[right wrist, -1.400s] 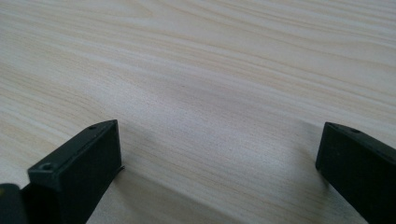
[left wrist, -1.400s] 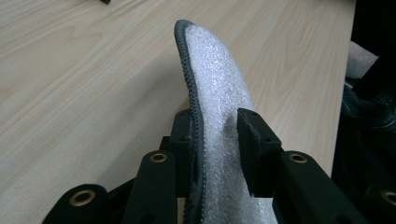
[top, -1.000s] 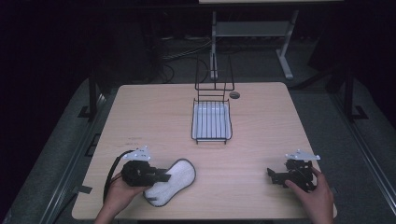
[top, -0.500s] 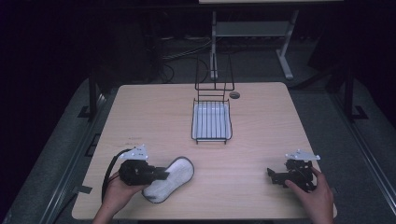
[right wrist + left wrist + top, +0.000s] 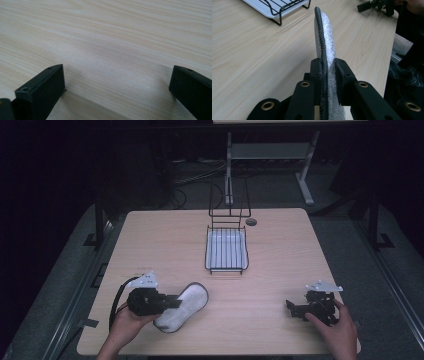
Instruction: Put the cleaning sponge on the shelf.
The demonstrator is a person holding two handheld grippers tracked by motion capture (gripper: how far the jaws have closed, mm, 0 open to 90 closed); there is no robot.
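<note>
Two grippers: left gripper (image 5: 327,82) has its jaws clamped on the insole (image 5: 325,42); right gripper (image 5: 117,87) gapes empty.
Insole: near-left surface (image 5: 280,270), tilted.
Risk: thin edge grip may slip toward dish rack (image 5: 226,249).

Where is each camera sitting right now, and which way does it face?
High view: above the person's side, facing forward and down on the table; both forearms, left gripper, right gripper.
Left gripper view: on the left gripper, looking along its fingers clamped on the insole, toward the wire rack.
Right gripper view: on the right gripper, low over bare table, fingers spread.
Shared: high and left gripper views both show insole and rack.
</note>
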